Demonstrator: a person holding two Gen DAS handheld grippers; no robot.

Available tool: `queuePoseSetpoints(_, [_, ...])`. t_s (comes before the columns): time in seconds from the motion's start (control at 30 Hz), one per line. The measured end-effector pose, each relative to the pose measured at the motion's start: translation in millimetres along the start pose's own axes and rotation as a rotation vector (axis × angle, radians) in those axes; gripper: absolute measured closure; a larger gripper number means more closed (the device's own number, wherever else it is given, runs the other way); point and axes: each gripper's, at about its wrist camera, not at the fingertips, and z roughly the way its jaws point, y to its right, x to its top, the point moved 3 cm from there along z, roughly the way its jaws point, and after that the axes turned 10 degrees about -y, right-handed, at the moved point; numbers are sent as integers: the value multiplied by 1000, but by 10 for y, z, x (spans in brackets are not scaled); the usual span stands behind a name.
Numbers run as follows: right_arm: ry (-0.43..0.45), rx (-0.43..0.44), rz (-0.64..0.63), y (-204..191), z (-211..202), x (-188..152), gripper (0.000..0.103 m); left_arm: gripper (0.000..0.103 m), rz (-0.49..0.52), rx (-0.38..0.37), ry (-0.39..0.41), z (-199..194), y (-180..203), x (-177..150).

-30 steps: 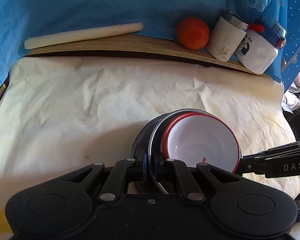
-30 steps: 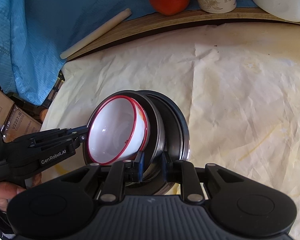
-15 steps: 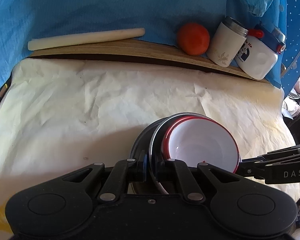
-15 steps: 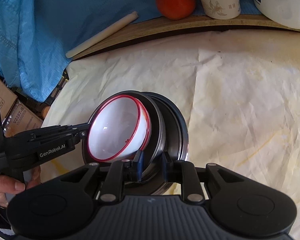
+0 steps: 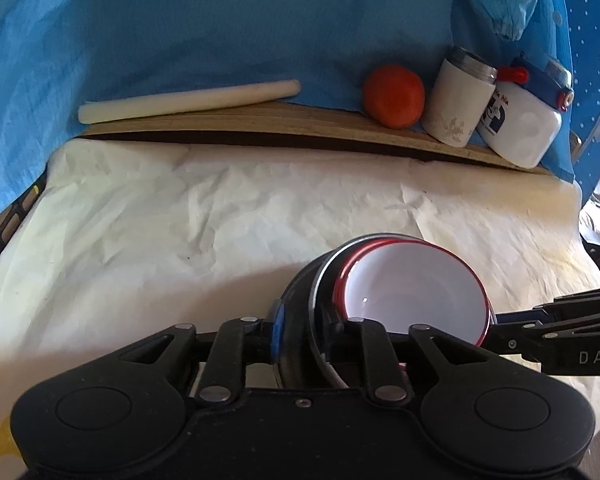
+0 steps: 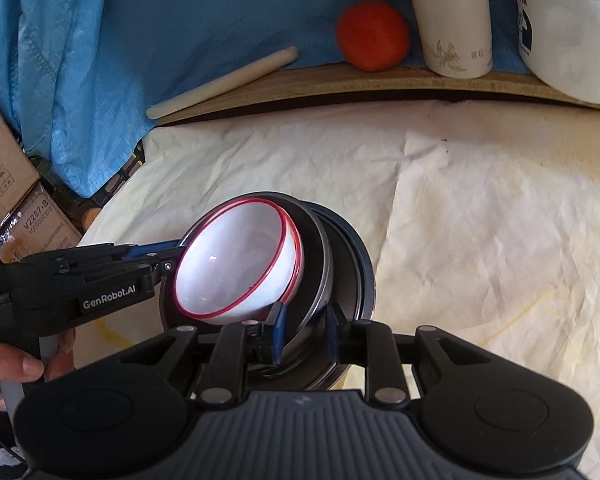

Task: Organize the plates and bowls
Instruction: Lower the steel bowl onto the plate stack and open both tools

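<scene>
Crumpled cream paper covers the table [image 6: 480,220], and near its front edge sits a stack: dark plates [image 6: 352,264] under a tilted red-rimmed white bowl [image 6: 236,268]. Both the left gripper [image 5: 302,330] and right gripper [image 6: 302,330] straddle the plate rims, jaws opening. Released unevenly, that leaning bowl could slide off.

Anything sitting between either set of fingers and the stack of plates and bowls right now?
Nothing visible does. The left gripper straddles the near rim of the dark plates, its jaws opening. The right gripper straddles the rim at its own side, also opening. The white bowl sits tilted on top.
</scene>
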Motion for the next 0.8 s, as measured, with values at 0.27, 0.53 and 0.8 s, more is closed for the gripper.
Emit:
queuePoseSetpoints(0.27, [50,-16,-6,6,-41,-60,74,62,-20,22,58,-112,-37,-70])
queuePoseSetpoints(0.53, [113,-7,-16,-2,-174,-180,59,47,-70,45,173,-328,-103,-208])
queuePoseSetpoints(0.8, [253,54,-13,-7,-353,-424,41,26,-131,46,370,-606,-59,-575])
